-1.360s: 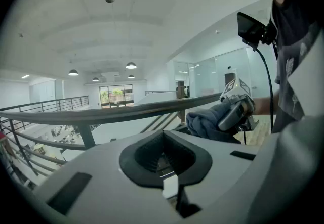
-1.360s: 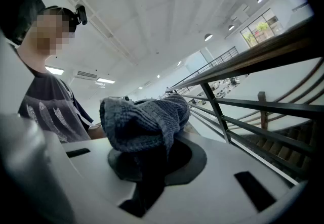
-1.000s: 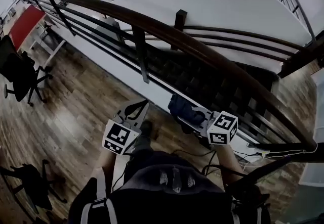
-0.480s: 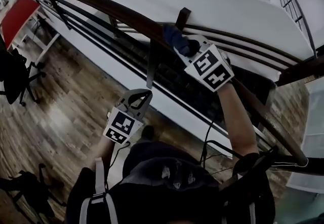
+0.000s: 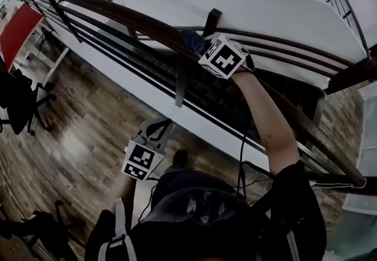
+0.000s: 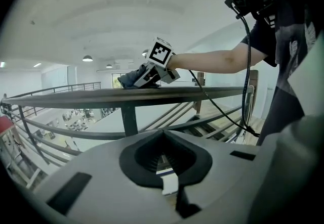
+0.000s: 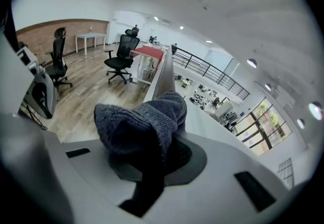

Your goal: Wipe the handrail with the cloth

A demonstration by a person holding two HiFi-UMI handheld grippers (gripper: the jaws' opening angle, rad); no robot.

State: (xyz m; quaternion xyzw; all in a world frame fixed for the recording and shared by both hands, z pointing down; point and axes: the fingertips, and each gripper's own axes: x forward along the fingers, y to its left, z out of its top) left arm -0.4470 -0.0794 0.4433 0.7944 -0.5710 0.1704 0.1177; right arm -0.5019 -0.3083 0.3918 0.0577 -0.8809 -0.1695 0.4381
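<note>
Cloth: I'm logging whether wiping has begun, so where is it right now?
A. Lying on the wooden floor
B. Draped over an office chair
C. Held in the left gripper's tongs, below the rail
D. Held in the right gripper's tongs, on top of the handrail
D: the right gripper view shows the dark cloth clamped in the right gripper tongs, and the head view shows it on the handrail.

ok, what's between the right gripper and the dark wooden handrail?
Only the dark blue knitted cloth, clamped in the right gripper and resting on the handrail. Left gripper view shows it side-on, head view from above.
</note>
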